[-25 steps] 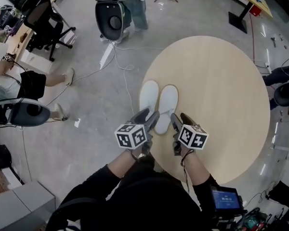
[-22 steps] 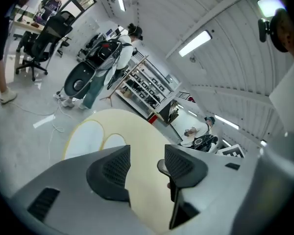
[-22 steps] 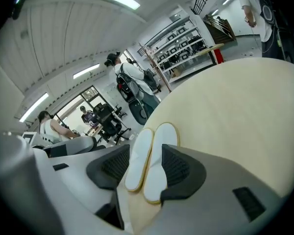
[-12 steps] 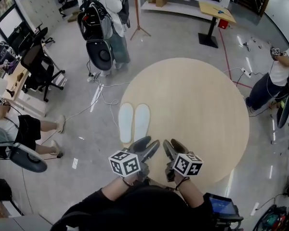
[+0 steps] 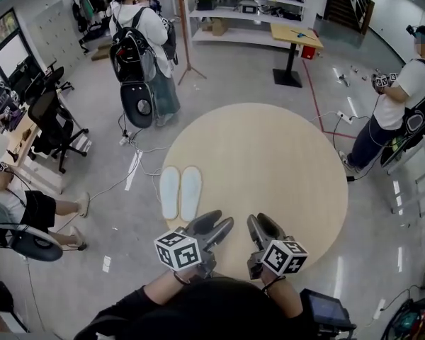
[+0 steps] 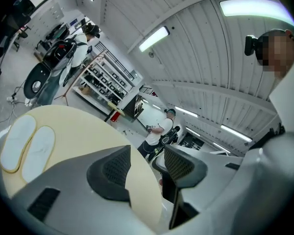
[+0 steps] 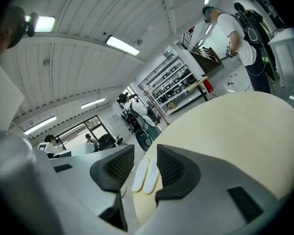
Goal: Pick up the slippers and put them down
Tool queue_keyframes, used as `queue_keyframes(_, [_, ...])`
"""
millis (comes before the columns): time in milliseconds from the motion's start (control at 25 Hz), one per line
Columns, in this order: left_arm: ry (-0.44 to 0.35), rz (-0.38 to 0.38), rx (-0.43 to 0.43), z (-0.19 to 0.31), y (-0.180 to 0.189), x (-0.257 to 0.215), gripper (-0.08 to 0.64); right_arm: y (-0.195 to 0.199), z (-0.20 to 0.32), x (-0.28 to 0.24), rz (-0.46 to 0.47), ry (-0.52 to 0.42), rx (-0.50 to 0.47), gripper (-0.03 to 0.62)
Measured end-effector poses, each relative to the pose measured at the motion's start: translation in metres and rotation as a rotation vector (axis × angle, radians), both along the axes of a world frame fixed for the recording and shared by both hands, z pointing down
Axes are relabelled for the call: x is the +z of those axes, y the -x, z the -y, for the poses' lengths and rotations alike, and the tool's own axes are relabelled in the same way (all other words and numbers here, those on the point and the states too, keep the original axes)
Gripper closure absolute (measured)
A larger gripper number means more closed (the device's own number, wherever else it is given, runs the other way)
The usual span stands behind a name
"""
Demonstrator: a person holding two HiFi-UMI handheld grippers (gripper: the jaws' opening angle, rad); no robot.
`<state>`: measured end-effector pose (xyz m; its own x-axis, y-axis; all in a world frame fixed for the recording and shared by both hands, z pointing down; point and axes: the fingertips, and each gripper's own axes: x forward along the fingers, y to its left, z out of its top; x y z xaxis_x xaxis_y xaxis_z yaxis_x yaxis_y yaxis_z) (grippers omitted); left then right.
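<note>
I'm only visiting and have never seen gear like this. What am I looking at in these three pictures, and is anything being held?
There is no robot here: a person holds a two-jaw gripper in each hand. The head view comes from a camera on the person's head, looking down; the left gripper and right gripper show near the bottom. The two gripper views come from cameras riding on each gripper, looking along its jaws. On the round table lies a pair of white slippers, side by side near its left edge. Nothing is held: both grippers have jaws apart, gripping nothing, though the right gripper's jaws have just been closing.
</note>
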<state>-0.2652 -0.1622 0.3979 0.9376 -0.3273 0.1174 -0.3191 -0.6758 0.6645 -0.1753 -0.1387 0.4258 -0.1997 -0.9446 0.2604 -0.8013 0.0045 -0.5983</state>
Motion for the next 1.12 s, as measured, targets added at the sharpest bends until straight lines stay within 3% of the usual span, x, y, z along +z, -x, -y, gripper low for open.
queue_keyframes(120, [-0.036,-0.014,0.032,-0.030,-0.004,-0.009,0.331,0.006,-0.022,-0.020,-0.045,-0.052,-0.015,0.446])
queue_keyframes(280, [-0.059,-0.007,0.052,-0.061,-0.040,-0.015,0.331,-0.022,-0.048,-0.038,-0.105,-0.097,-0.030,0.460])
queue_keyframes(520, [-0.037,0.017,0.070,-0.105,-0.077,-0.010,0.331,-0.047,-0.092,-0.039,-0.117,-0.117,-0.062,0.518])
queue_keyframes(800, [0.010,0.073,0.108,-0.147,-0.105,0.013,0.331,-0.067,-0.137,-0.028,-0.173,-0.134,-0.061,0.528])
queue_keyframes(920, [0.009,0.075,0.128,-0.155,-0.109,0.012,0.331,-0.067,-0.146,-0.042,-0.231,-0.186,-0.045,0.528])
queue_keyframes(1000, [-0.025,0.073,0.138,-0.154,-0.109,0.003,0.331,-0.065,-0.149,-0.059,-0.292,-0.239,-0.033,0.538])
queue_keyframes(1120, [-0.145,0.068,0.137,-0.148,-0.108,-0.019,0.331,-0.060,-0.147,-0.077,-0.349,-0.288,-0.025,0.563])
